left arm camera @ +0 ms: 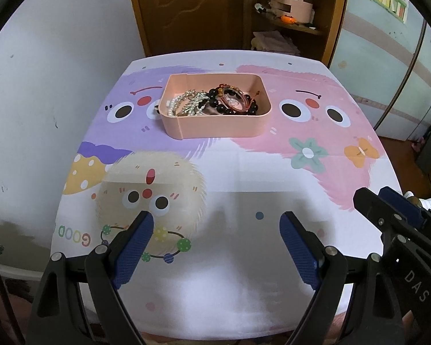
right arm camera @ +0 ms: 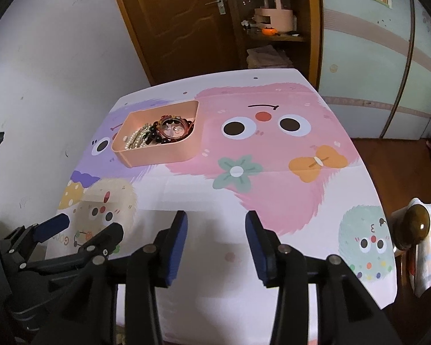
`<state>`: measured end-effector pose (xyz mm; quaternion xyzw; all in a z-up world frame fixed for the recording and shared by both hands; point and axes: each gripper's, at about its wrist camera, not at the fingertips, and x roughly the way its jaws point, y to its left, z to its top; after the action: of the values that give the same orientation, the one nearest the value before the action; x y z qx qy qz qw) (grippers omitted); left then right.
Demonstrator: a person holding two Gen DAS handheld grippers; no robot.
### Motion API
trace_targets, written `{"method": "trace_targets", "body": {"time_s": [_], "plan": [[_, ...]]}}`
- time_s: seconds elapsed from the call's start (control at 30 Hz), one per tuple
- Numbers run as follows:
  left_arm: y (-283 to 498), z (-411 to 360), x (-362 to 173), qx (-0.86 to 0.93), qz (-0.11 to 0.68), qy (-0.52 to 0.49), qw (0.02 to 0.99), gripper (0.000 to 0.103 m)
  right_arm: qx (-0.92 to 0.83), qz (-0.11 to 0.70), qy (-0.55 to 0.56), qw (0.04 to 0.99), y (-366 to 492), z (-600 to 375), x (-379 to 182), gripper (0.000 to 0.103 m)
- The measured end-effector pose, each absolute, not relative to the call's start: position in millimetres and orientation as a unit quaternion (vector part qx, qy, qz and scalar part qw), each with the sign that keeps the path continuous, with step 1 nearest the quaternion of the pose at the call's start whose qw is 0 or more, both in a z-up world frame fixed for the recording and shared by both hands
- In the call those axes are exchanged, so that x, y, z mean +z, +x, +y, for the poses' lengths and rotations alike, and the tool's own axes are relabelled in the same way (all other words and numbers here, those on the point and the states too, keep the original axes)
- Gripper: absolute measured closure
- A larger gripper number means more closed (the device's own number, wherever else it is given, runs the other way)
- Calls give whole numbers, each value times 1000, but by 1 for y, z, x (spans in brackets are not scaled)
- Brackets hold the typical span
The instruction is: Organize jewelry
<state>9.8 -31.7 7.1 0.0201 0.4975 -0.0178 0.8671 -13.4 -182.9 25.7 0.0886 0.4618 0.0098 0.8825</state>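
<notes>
The pink tray (left arm camera: 215, 128) sits at the far middle of the cartoon tablecloth (left arm camera: 244, 258), with pearl strands (left arm camera: 186, 103) and dark bead bracelets (left arm camera: 232, 102) heaped inside it — no loose piece shows outside the tray. Both tools hang near the cloth's near edge, well short of the tray: the left gripper (left arm camera: 215, 244) spread wide and empty, the right gripper (right arm camera: 215, 244) partly spread with nothing between its pads. The gathering looks finished — any next move would mean reaching forward to the tray.

Left gripper (left arm camera: 216, 221) jaws wide, empty; right gripper (right arm camera: 215, 221) jaws apart, seemingly empty; both angled down.

A wooden panelled door (left arm camera: 186, 8) stands far behind the cartoon-printed tablecloth (left arm camera: 244, 172); a pale blue wardrobe (right arm camera: 373, 72) stands far right.
</notes>
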Motion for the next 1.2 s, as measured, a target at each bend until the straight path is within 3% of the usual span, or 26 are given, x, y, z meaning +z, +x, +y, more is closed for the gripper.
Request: {"method": "trace_targets", "body": {"time_s": [1.2], "plan": [[10,-28,5,-9,499,16,866,15,13,469,93,878,-17,-181,20,61]]}}
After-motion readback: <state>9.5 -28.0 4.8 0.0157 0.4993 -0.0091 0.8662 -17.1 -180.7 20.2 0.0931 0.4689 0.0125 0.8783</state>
